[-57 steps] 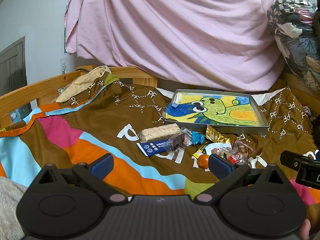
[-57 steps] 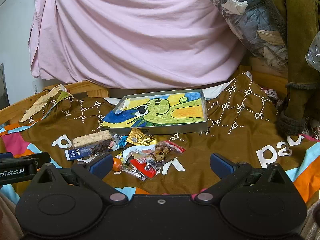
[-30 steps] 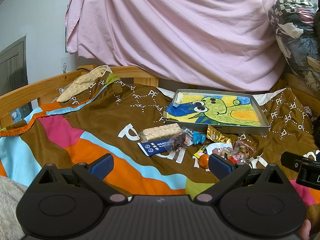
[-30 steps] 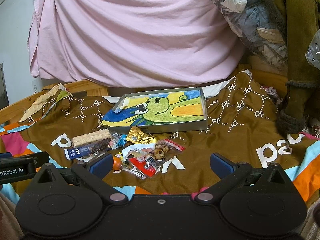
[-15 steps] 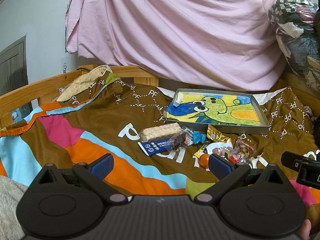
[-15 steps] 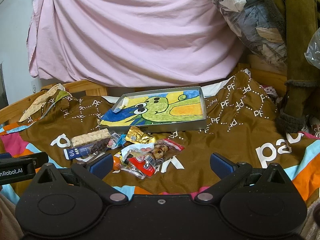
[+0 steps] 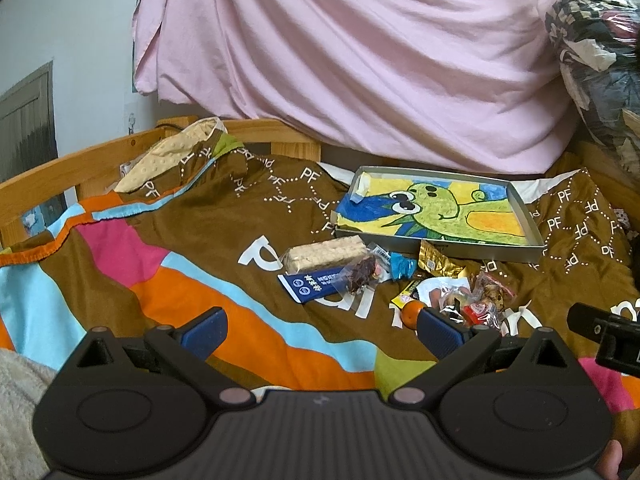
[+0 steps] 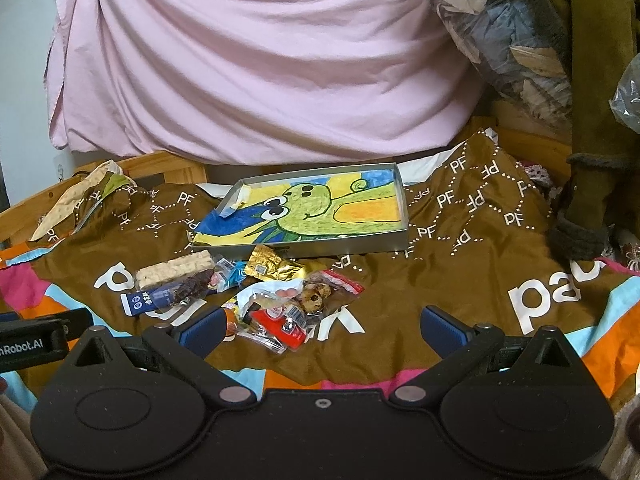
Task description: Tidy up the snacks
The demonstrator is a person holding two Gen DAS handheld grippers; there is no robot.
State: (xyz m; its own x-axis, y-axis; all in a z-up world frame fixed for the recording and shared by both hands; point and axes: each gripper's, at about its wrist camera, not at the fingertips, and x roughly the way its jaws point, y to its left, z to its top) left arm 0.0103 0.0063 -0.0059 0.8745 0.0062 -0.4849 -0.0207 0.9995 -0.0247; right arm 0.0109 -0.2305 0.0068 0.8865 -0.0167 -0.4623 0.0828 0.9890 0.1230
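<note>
A brown blanket covers the bed, and at its twelve o'clock lies a shallow tray with a green cartoon drawing inside. Just at the tray's six o'clock sits the heap of snacks, none inside the tray. The left gripper and right gripper hover near it, fingers spread wide, holding nothing.

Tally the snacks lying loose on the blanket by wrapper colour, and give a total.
Clear wrappers: 4 (cracker pack, dried fruit packet, nut bag, red-label packet)
Blue: 2 (flat pack, small candy)
Gold: 1 (foil packet)
White: 1 (bag)
Orange: 1 (ball)
Total: 9
</note>
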